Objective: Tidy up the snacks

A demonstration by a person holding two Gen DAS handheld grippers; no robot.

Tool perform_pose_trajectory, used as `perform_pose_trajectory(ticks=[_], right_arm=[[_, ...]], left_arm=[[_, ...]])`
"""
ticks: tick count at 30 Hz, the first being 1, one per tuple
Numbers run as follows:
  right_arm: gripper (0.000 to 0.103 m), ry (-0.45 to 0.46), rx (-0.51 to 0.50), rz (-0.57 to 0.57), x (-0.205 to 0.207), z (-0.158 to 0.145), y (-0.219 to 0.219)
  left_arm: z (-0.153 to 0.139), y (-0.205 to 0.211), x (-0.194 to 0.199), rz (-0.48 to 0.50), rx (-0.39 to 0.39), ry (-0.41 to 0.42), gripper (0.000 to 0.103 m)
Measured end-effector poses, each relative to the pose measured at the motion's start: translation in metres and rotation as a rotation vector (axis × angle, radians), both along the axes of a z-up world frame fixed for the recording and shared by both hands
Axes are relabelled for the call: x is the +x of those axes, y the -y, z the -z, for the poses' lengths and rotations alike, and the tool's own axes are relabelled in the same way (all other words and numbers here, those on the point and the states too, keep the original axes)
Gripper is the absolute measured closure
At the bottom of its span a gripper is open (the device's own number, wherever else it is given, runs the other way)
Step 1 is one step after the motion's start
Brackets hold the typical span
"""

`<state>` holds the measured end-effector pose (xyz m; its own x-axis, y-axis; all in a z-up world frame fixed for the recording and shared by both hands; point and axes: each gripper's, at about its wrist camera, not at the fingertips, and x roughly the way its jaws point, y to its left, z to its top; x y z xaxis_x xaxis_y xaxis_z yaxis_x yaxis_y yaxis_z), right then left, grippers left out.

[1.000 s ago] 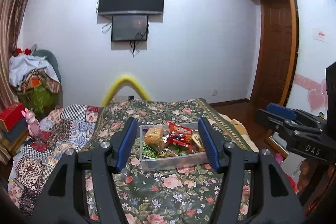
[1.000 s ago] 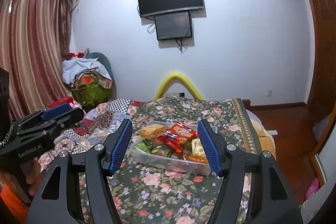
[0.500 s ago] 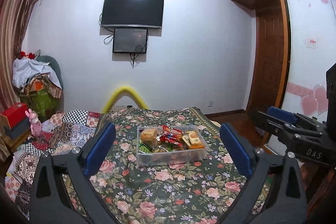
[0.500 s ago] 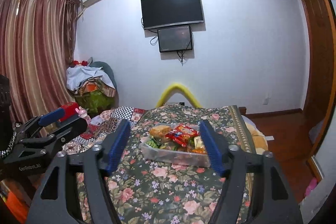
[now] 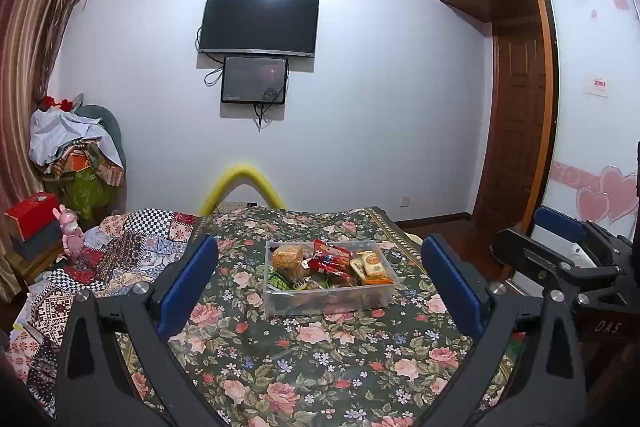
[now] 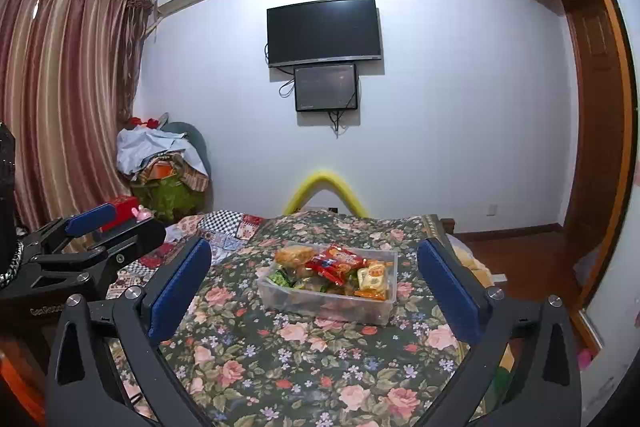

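Observation:
A clear plastic bin (image 5: 328, 301) sits on the floral bedspread, piled with snack packets: a red packet (image 5: 330, 261), an orange-brown bag (image 5: 287, 257), a green one (image 5: 279, 282) and a yellow-white one (image 5: 370, 265). My left gripper (image 5: 319, 247) hovers short of the bin, its jaws opening wide with nothing between the pads. My right gripper (image 6: 314, 245) faces the same bin (image 6: 324, 303) and red packet (image 6: 336, 261) from a little further right, jaws also opening and empty. Each gripper shows at the edge of the other's view.
The floral bedspread (image 5: 320, 355) meets a patchwork quilt (image 5: 120, 251) on the left. A yellow foam arch (image 5: 240, 183) stands behind the bed. A clothes pile (image 5: 76, 147) and red box (image 5: 32, 213) are far left; wooden door (image 5: 516, 131) and floor lie right.
Both grippers' jaws have spread from half open to wide. Both drew back from the bin, which now looks smaller, and more of the wall and ceiling shows.

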<state>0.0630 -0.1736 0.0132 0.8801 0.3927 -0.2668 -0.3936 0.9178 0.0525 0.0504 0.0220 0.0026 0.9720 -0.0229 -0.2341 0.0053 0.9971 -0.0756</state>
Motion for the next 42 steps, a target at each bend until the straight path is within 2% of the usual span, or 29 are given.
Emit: perform_pose_trajectory(ticks=[27, 42], right_arm=[[0.000, -0.009, 0.032, 0.043, -0.006, 0.000, 0.009], [0.000, -0.006, 0.033, 0.046, -0.005, 0.000, 0.009]], left_arm=[[-0.001, 0.003, -0.004, -0.020, 0.016, 0.024, 0.000], [-0.002, 0.002, 0.002, -0.018, 0.008, 0.010, 0.000]])
